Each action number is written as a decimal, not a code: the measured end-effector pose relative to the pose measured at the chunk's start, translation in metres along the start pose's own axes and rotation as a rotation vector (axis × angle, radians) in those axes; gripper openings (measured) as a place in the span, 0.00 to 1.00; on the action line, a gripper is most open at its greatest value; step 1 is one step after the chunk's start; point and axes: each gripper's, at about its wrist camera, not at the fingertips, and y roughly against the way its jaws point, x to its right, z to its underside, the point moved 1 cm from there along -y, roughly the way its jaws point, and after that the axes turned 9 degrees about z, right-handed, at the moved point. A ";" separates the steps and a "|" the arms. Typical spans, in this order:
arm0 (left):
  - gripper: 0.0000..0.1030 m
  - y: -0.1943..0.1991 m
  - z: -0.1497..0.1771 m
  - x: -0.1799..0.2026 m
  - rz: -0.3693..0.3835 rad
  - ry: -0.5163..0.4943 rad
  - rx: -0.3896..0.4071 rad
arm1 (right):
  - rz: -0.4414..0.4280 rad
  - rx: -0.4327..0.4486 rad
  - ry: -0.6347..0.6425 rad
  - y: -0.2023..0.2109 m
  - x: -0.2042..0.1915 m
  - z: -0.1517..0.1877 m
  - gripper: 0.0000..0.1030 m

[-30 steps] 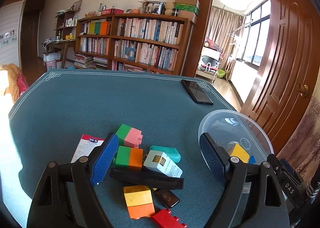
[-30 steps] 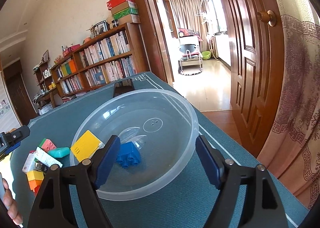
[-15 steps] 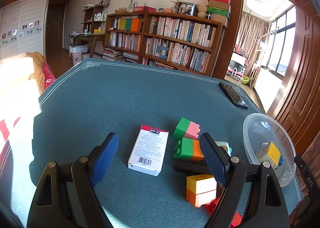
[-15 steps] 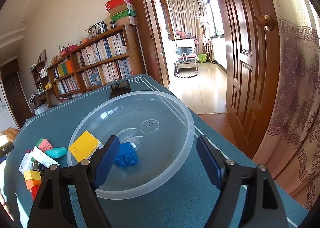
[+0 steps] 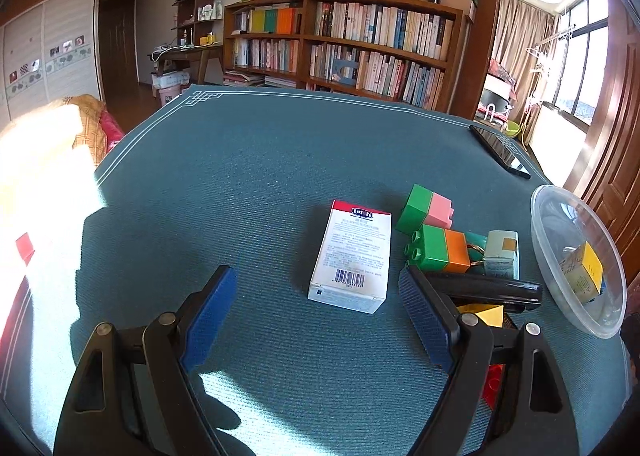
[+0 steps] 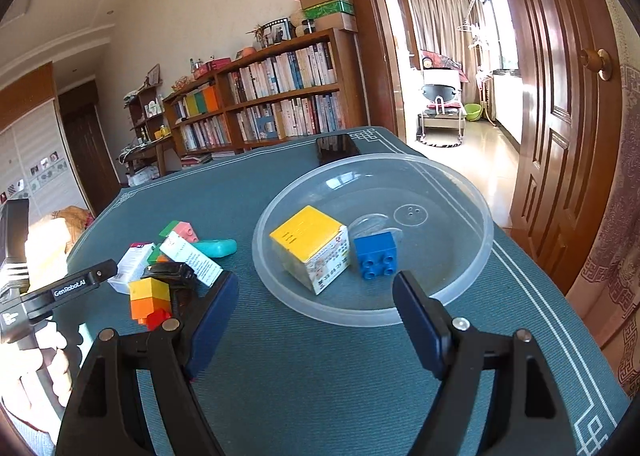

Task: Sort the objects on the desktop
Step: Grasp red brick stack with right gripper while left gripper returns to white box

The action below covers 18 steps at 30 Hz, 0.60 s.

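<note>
Left tool (image 5: 316, 312) wide, empty, over teal surface (image 5: 240, 175), white carton (image 5: 352, 256) lying just ahead between fingers. Right tool (image 6: 316, 308) wide, empty, near clear bowl (image 6: 460, 276) holding yellow-topped box (image 6: 310, 244) and blue brick (image 6: 376, 254). Brick pile (image 5: 436, 244) beside carton.

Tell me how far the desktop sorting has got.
Done: a yellow-topped box and blue brick lie in the clear bowl. In hand: nothing; both the left gripper and right gripper are open. Left: the white carton, coloured bricks and other clutter on the table.
</note>
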 end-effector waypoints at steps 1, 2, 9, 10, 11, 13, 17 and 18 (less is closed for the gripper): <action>0.84 0.000 0.001 0.000 -0.002 -0.002 -0.001 | -0.031 -0.013 0.010 0.000 -0.006 0.003 0.80; 0.84 0.001 0.002 0.001 -0.003 -0.004 -0.001 | -0.061 -0.024 0.019 0.001 -0.013 0.005 0.80; 0.84 0.004 0.005 -0.004 0.005 0.012 -0.002 | -0.201 -0.072 0.190 -0.001 -0.066 0.022 0.80; 0.84 0.003 0.003 -0.005 0.006 0.017 -0.002 | -0.217 -0.085 0.216 -0.002 -0.074 0.026 0.80; 0.84 0.003 0.003 -0.005 0.007 0.020 -0.001 | -0.233 -0.098 0.237 -0.004 -0.079 0.028 0.80; 0.84 0.003 0.003 -0.006 0.010 0.026 -0.001 | -0.254 -0.125 0.266 -0.009 -0.088 0.030 0.80; 0.84 0.003 0.002 -0.006 0.013 0.026 -0.002 | -0.269 -0.186 0.302 -0.025 -0.099 0.034 0.78; 0.84 0.003 0.002 -0.007 0.015 0.025 -0.004 | -0.275 -0.201 0.308 -0.029 -0.101 0.034 0.71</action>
